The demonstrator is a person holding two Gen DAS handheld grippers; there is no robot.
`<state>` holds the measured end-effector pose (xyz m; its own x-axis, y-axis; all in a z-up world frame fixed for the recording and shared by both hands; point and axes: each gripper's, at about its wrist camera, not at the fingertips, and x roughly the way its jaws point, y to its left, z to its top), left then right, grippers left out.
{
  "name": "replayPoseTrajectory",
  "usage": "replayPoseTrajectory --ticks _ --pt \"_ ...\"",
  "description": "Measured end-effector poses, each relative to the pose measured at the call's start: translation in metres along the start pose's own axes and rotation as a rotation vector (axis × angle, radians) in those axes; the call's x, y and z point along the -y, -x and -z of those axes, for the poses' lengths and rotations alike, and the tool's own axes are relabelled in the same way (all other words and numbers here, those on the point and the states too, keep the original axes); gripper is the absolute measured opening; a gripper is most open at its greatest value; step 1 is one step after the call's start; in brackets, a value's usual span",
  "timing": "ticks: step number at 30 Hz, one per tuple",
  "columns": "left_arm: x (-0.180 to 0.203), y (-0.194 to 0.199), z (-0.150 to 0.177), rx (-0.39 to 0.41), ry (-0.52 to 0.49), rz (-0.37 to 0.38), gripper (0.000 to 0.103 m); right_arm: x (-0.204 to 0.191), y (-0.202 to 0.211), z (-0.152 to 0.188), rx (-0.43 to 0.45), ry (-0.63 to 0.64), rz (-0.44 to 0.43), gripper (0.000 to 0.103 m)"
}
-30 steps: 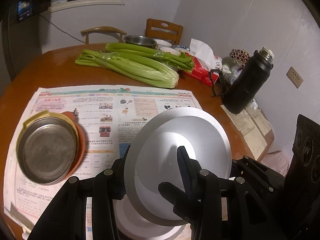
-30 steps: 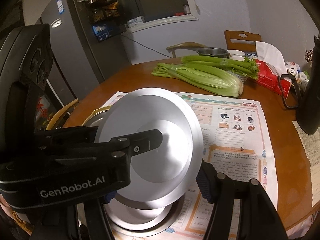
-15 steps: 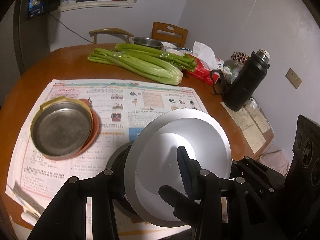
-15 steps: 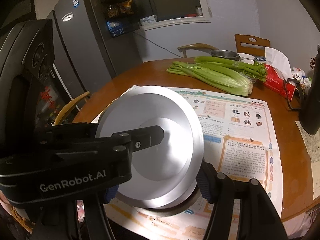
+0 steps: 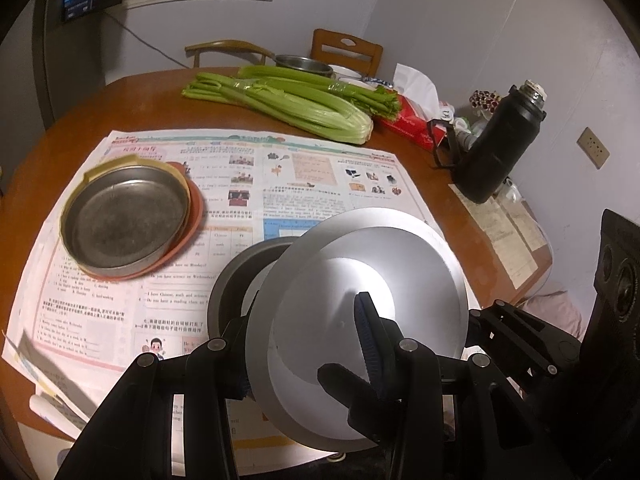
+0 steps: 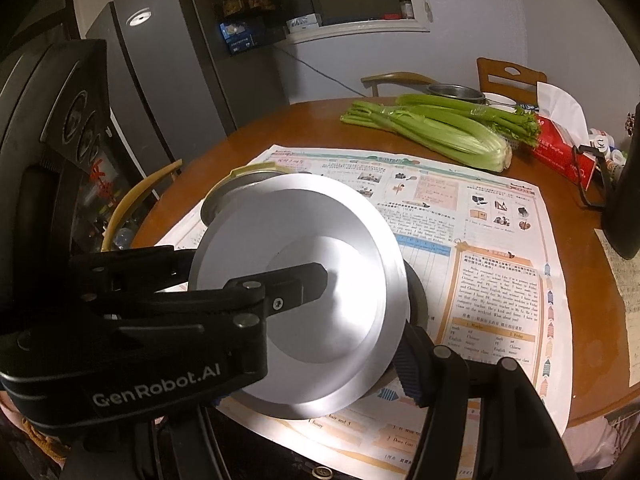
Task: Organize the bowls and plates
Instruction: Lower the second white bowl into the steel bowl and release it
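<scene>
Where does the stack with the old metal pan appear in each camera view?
Left wrist: metal pan stack at left of centre, on the newspaper.
Right wrist: only its rim shows, behind the silver bowl.
Shared landmark: celery at the far side.

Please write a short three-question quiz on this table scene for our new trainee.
1. True or false: the wide-rimmed silver metal dish is gripped at its rim by the left gripper.
2. What lies beneath the raised dish on the newspaper?
A. a dark round bowl
B. a glass cup
C. a spoon
3. Fill in: the shallow grey metal pan rests on an ______ plate.

Key:
1. True; the right gripper clamps the rim too.
2. A, the dark round bowl.
3. orange
</scene>
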<state>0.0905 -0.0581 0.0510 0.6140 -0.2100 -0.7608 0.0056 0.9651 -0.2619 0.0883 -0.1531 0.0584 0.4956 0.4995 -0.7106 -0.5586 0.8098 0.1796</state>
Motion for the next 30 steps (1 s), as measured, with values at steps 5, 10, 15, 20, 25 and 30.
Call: replayPoseTrajectory --ticks 5,10,15,20,25,30 --pt "-0.002 -0.005 0.004 -0.013 0.001 -0.008 0.044 -0.001 -0.005 0.003 -0.017 0.001 0.002 0.065" --pt "-0.004 -0.012 0.005 -0.024 0.006 -0.014 0.044 0.002 -0.011 0.006 -0.035 -0.005 0.001 0.065" --pt "-0.006 -0.020 0.006 -0.031 0.007 -0.026 0.044 0.005 -0.019 0.008 -0.050 -0.011 -0.003 0.065" --pt "-0.012 -0.027 0.005 -0.028 0.015 -0.053 0.044 0.010 -0.026 0.008 -0.058 -0.018 0.017 0.065" --pt "-0.020 -0.029 0.005 -0.030 0.031 -0.063 0.044 0.014 -0.031 0.009 -0.063 -0.024 0.040 0.065" --pt "-0.027 -0.026 0.005 -0.018 0.045 -0.073 0.044 0.009 -0.027 0.010 -0.033 0.014 0.127 0.065"
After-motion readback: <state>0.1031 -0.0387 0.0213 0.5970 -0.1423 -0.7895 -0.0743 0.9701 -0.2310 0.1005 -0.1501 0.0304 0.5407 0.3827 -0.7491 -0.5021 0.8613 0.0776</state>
